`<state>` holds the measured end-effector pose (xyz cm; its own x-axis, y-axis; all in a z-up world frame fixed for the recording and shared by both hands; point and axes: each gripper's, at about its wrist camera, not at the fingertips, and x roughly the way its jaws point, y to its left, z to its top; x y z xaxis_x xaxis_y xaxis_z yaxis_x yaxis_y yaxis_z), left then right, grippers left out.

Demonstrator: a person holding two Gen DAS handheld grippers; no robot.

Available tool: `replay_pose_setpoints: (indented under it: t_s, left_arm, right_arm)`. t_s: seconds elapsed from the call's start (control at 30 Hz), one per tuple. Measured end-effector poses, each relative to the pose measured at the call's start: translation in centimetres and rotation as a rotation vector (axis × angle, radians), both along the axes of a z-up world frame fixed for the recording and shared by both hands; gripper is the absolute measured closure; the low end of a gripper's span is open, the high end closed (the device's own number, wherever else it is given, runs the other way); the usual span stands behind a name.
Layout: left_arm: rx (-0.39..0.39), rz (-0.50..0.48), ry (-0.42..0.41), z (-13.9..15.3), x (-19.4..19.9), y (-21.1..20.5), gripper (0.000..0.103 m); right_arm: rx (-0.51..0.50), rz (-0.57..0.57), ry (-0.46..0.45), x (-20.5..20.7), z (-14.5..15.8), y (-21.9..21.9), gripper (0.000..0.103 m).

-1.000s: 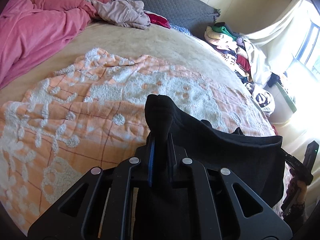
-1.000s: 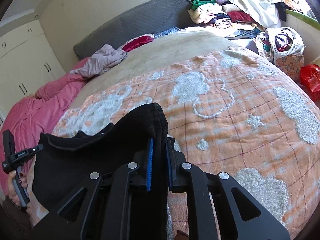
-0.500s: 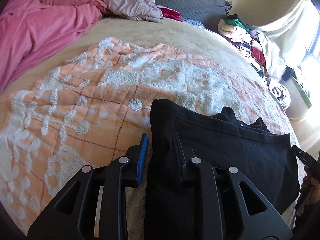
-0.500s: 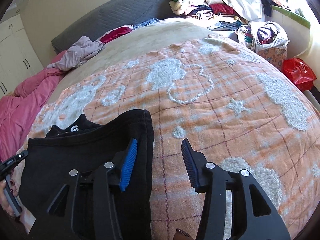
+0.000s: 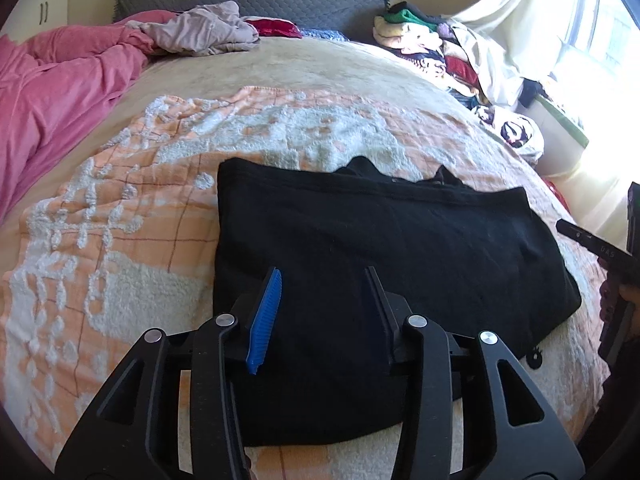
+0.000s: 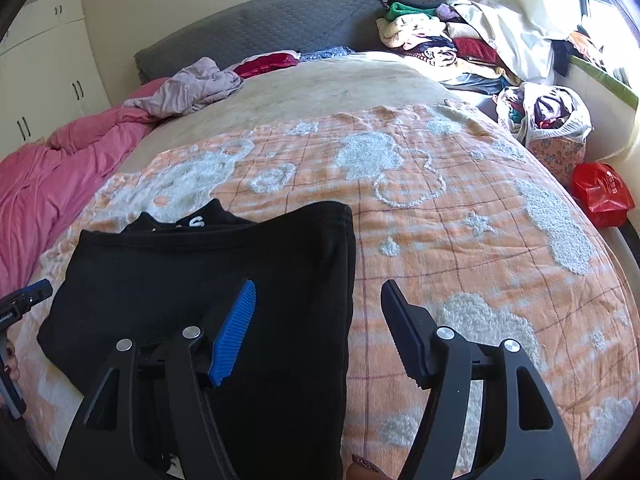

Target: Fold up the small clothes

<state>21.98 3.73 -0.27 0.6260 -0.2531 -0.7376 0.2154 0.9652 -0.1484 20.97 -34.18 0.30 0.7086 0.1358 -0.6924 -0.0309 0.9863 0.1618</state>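
Black garment point(image 5: 360, 248) lies folded flat on the orange-and-white blanket point(image 5: 120, 208) at the near edge of the bed, with an inner layer and collar sticking out past its far edge. Left gripper point(image 5: 324, 312) has its jaws partly apart, just been opening, hovering over the garment's left part, pads not pressing on the cloth. Right gripper point(image 6: 316, 332) has wider jaws, also just been opening, straddling the garment's right edge: blue pad over the cloth, the other over bare blanket. Neither holds anything. Pink duvet point(image 5: 52, 92) off to the left, clothes pile point(image 6: 436, 40) by the grey headboard point(image 6: 260, 28)
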Motion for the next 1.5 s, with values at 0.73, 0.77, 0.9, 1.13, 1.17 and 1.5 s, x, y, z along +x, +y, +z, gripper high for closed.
replay_pose_setpoints:
  t_s: [0.73, 0.77, 0.9, 1.13, 1.17, 1.5]
  left_arm:
    - [0.055, 0.004, 0.078, -3.0, -3.9, -0.2, 0.068]
    - [0.057, 0.001, 0.078, -3.0, -4.2, -0.2, 0.068]
    - [0.055, -0.006, 0.074, -3.0, -4.7, -0.1, 0.068]
    - [0.045, -0.018, 0.076, -2.9, -5.0, 0.0, 0.066]
    - [0.044, -0.021, 0.077, -2.9, -5.1, 0.0, 0.065]
    - [0.03, -0.039, 0.091, -2.5, -5.5, 0.3, 0.061]
  right_arm:
    - [-0.1, 0.106, 0.151, -5.2, -4.1, 4.6, 0.039]
    - [-0.1, 0.102, 0.148, -5.5, -4.2, 4.6, 0.039]
    - [-0.087, 0.08, 0.137, -6.2, -4.2, 4.7, 0.039]
    - [-0.073, 0.05, 0.12, -7.3, -4.2, 5.0, 0.039]
    - [-0.073, 0.046, 0.118, -7.4, -4.2, 5.0, 0.039]
    - [-0.064, 0.026, 0.096, -8.1, -4.0, 5.0, 0.038]
